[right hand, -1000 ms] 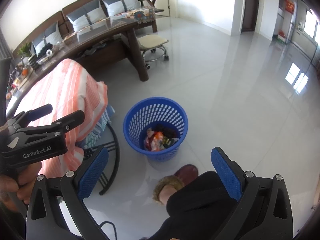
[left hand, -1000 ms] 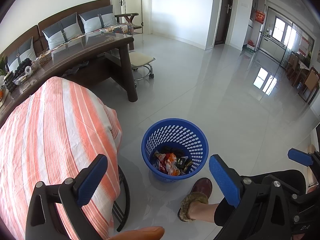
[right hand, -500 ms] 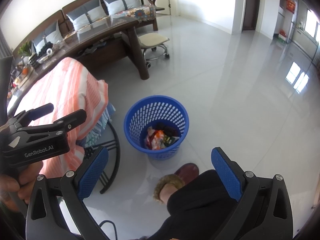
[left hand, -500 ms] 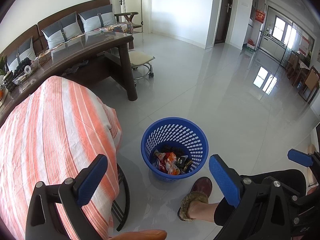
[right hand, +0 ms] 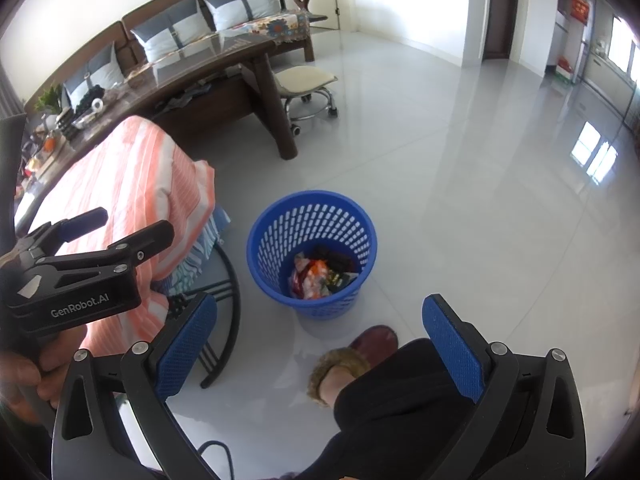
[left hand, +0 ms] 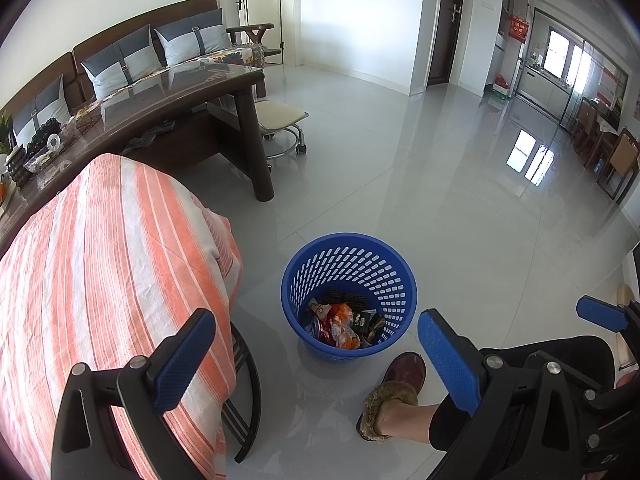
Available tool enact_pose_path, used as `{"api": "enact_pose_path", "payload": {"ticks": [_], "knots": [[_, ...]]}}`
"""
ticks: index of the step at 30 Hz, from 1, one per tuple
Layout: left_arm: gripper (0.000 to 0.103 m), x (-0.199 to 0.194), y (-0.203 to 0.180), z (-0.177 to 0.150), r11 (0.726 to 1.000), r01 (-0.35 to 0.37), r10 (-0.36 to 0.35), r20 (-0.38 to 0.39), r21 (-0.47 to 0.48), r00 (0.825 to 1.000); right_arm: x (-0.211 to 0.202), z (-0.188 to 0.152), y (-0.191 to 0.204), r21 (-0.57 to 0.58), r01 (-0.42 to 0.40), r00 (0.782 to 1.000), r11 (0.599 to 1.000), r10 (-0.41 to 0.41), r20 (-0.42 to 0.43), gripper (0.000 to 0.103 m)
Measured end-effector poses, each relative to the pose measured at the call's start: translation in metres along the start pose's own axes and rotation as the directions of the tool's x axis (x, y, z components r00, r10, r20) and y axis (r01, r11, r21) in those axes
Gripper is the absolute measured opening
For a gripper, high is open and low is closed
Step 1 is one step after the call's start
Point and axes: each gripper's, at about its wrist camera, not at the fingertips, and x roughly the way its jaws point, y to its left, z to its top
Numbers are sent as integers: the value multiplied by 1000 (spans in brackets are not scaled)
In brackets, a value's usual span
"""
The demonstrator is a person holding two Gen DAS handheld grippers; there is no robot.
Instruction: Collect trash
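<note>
Both claws are mine to report first: my left gripper (left hand: 316, 344) has its blue pads spread wide with nothing between them, and my right gripper (right hand: 320, 340) stands just as wide and just as bare. From the right wrist view I also see the left gripper's black body at the left edge, held in a hand (right hand: 24, 376). Going down in size from there: the glossy tiled floor (left hand: 440, 184) carries everything. On it, at the left, I see a round table under an orange-and-white striped cloth (left hand: 100, 272), and beyond that a long dark wooden table (left hand: 168, 100) with a sofa (left hand: 132, 52) behind it and a small wheeled stool (left hand: 280, 114) at its end. The blue perforated trash basket (left hand: 348, 258) stands upright on the floor just beside the striped table's near edge. Crumpled wrappers (left hand: 340, 324), the trash, lie in its bottom. Near the basket, a foot in a dark red fur-trimmed slipper (left hand: 394, 388) rests on the floor.
</note>
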Motion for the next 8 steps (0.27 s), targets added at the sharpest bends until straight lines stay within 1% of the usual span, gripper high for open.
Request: {"api": "enact_pose_path", "payload": {"ticks": [8], "knots": [[102, -6, 1, 0, 1000, 3, -3, 6, 1, 1000, 0, 0, -1, 2, 2, 1000, 1000, -2, -2, 102]]}}
